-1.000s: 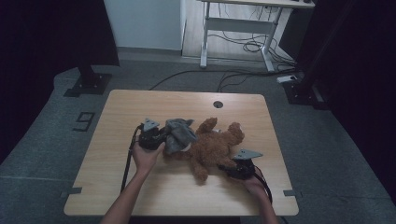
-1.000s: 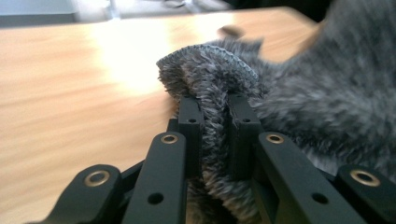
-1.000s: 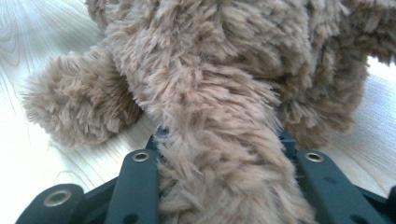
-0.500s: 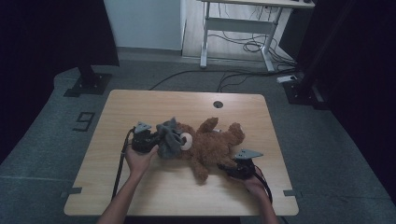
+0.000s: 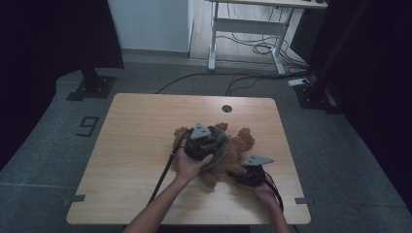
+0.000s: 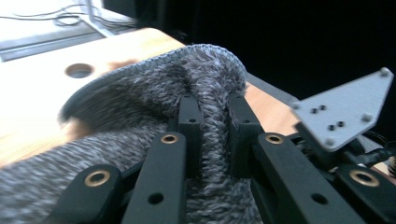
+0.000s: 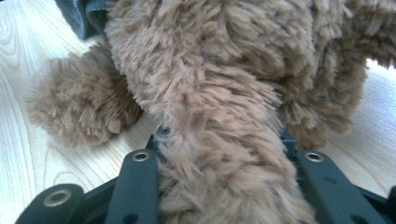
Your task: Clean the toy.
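On the left of the high view the table is bare wood, and the person's left forearm crosses it from the bottom edge toward the middle. The left hand carries the left gripper, which sits over the head end of the bear, so that the toy's upper body lies partly hidden beneath it. A grey cloth hangs from this gripper and drapes across the bear. In the left gripper view the two black jaws stand close together with a fold of the cloth pinched between them; the knit bulges up past the jaw tips and spreads away to the left, with the table and its round hole beyond it. Farther right in the high view, the bear's body stretches toward the table's right half, arms and legs splayed on the wood. The right gripper lies low at the bear's near side, just right of the left hand and touching the toy, with the right hand behind it at the table's front edge. In the right gripper view the jaws clamp one furry limb of the bear, which runs straight up between them into the body; another limb lies on the wood to its left.
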